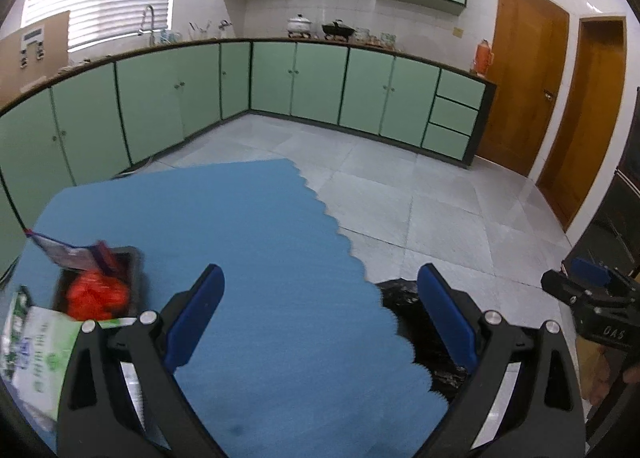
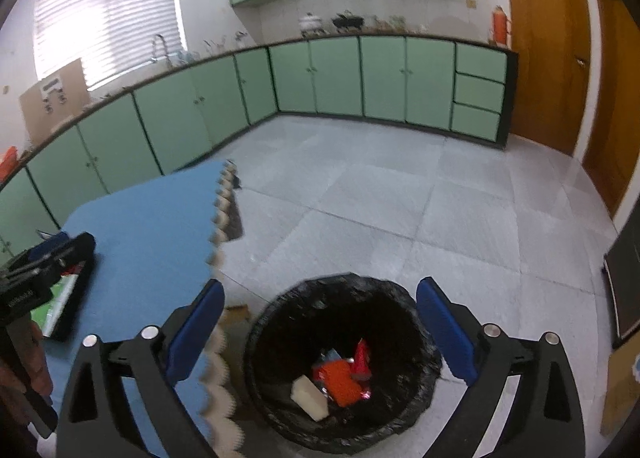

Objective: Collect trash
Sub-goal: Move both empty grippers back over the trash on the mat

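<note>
Right gripper point(image 2: 320, 334) jaws apart, empty, over bin point(image 2: 280, 318); wrappers point(image 2: 340, 376) inside; left gripper point(image 1: 318, 318) apart too; next: tray point(image 1: 136, 258) trash at 9 o'clock on worktop point(image 1: 240, 218).

The right gripper point(image 2: 320, 332) hangs wide open over the black-lined bin point(image 2: 416, 398) holding red wrappers point(image 2: 340, 380), perhaps foil.

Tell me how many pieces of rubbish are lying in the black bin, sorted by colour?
Orange wrapper: 1
Red wrapper: 1
Cream block: 1
Total: 3 in the bin
</note>
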Tool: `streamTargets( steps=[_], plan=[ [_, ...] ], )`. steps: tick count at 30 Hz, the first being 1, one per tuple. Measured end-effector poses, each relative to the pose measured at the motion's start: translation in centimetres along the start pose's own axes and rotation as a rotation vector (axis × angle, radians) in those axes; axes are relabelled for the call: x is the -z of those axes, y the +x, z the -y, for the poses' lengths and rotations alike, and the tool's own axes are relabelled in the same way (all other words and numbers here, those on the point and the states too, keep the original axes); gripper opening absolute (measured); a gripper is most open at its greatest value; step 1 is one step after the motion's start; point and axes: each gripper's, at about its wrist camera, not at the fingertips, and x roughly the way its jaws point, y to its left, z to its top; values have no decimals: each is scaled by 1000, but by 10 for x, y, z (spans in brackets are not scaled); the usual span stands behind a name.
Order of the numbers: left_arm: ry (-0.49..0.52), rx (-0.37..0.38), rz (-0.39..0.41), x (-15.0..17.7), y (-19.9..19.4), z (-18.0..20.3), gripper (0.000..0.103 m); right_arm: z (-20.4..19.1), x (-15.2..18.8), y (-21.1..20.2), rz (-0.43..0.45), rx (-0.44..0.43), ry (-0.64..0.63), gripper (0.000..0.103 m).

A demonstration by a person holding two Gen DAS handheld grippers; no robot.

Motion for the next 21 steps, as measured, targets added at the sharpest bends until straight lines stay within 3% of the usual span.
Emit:
streamTargets(
  steps=[7,13,21],
  plan=[
    [-13,-67,40,-3,-40,-38,94,-64,-19,-23,64,-104,-71,97],
    [-63,-148,70,-1,-73,-92,95,-130,-27,-25,86,-210,-143,97],
    [-137,-344,73,26,-109,-187,95,-213,-13,0,50,-332,-188,97]
  ],
)
